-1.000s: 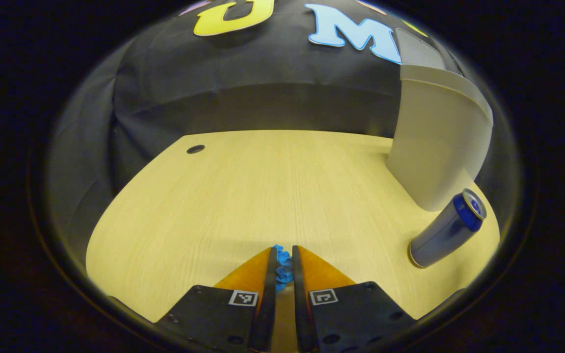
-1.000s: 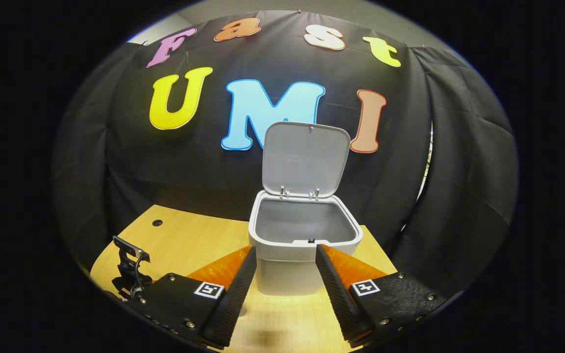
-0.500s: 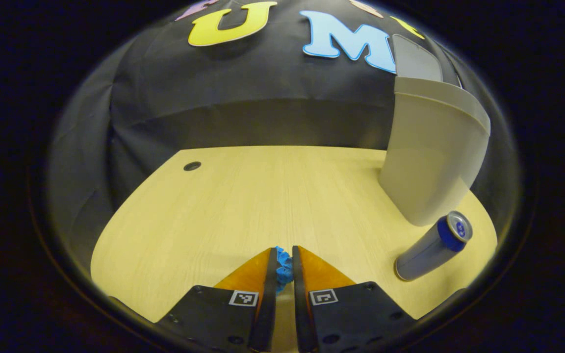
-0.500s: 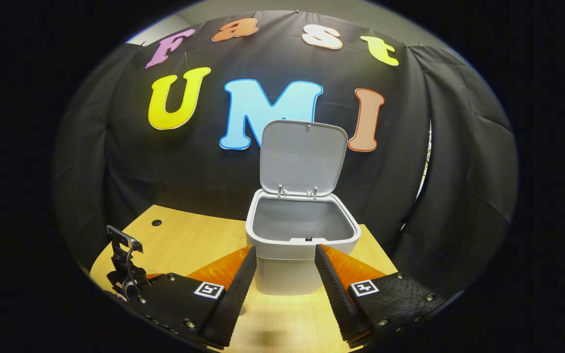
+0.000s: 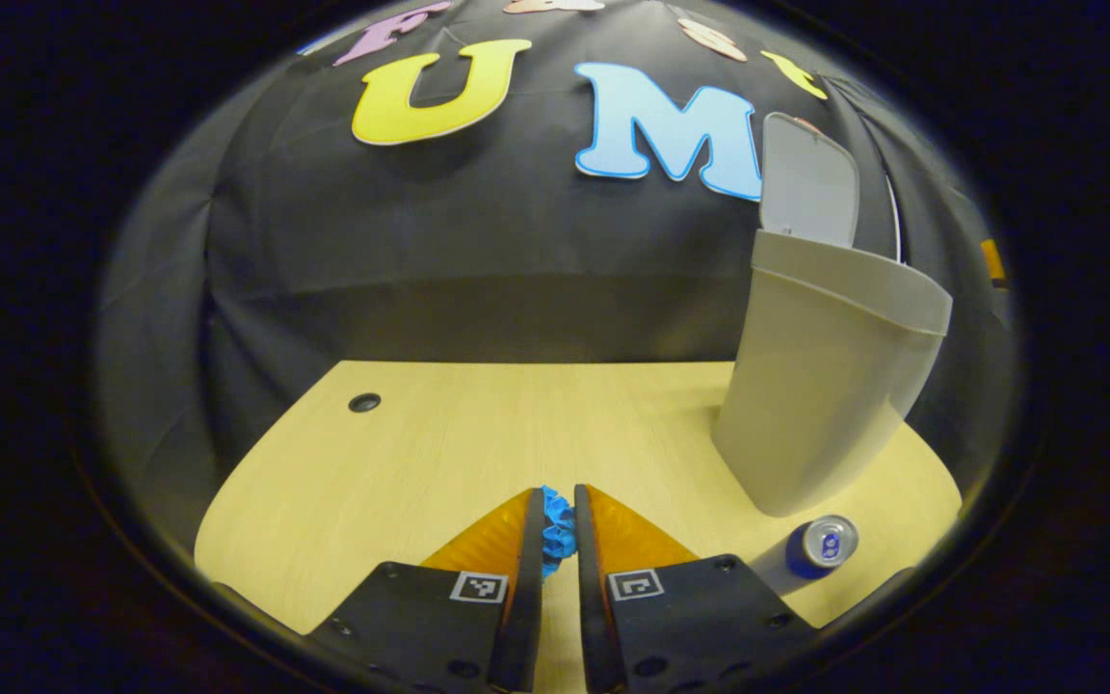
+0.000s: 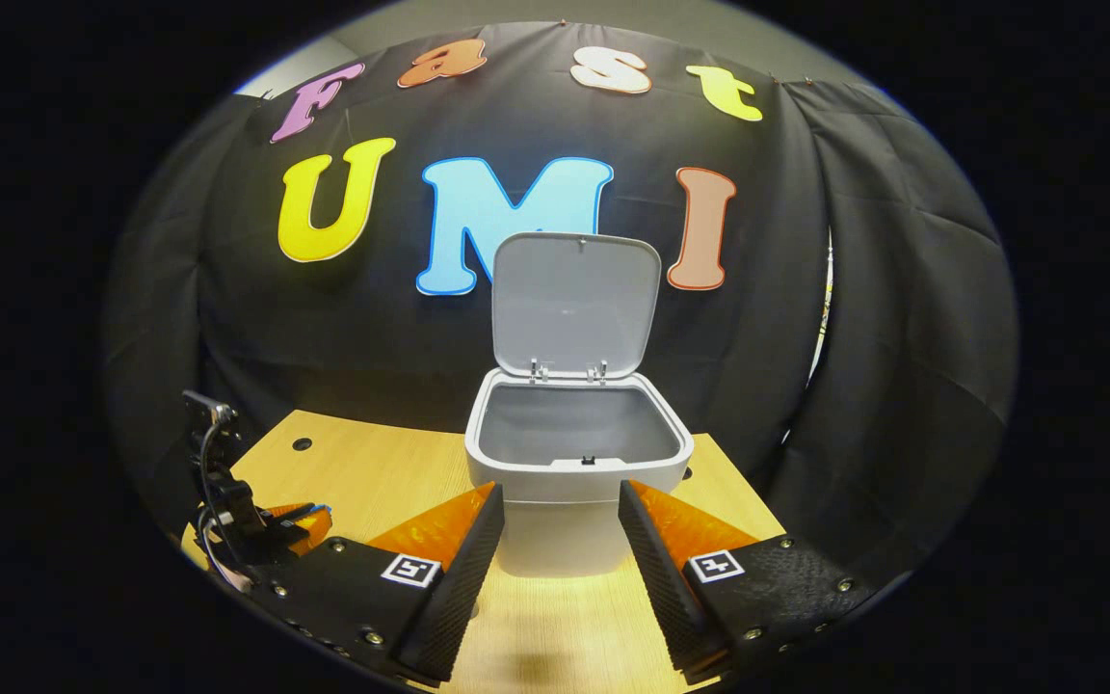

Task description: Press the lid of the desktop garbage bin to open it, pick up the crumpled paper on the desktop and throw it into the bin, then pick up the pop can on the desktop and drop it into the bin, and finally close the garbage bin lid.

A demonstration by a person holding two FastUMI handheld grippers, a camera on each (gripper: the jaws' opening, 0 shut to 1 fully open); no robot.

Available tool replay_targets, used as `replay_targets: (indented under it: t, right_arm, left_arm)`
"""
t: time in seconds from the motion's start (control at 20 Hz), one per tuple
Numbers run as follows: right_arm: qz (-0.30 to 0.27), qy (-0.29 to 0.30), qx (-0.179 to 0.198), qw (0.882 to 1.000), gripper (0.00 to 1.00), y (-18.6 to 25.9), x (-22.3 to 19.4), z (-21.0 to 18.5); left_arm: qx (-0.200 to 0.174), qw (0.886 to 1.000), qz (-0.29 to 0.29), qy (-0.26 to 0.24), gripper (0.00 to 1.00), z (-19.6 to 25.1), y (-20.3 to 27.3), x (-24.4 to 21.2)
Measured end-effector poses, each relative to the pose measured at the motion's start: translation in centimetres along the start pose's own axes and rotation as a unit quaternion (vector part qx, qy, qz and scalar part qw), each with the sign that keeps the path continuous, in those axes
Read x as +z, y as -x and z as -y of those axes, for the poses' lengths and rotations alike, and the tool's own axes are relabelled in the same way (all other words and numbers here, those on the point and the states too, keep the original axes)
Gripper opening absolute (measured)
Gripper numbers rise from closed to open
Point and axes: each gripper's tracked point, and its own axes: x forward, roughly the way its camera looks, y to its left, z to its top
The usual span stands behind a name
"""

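Observation:
My left gripper (image 5: 556, 520) is shut on a crumpled blue paper (image 5: 556, 532), held above the wooden desk (image 5: 478, 453). To its right stands the white bin (image 5: 825, 376) with its lid (image 5: 806, 183) raised upright. A blue pop can (image 5: 806, 554) stands on the desk just in front of the bin. In the right gripper view the bin (image 6: 574, 482) sits straight ahead with its lid (image 6: 574, 304) up and its inside bare. My right gripper (image 6: 560, 530) is open, with the bin's front seen between its fingers. The left gripper (image 6: 309, 520) with the paper appears low at the left.
A small round hole (image 5: 363, 402) marks the desk's far left corner. The black cloth wall hangs right behind the desk and the bin. Open desk surface lies between the left gripper and the bin.
The left gripper has risen with the paper, so the can and bin sit lower in its view. The right gripper has drifted slightly and stays open.

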Motion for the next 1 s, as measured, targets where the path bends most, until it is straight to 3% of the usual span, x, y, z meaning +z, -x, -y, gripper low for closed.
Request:
replay_targets:
  t: [0.75, 1.0]
  right_arm:
    - [-0.004, -0.035, -0.011, 0.999, 0.78, 0.6, -2.6, 1.9]
    - [-0.007, -0.045, -0.014, 0.999, 0.78, 1.1, -3.6, 3.1]
  left_arm:
    - [-0.079, 0.992, 0.084, -0.055, 0.26, 8.8, 2.3, 11.0]
    - [-0.099, 0.989, 0.102, -0.043, 0.26, 12.4, 2.9, 14.1]
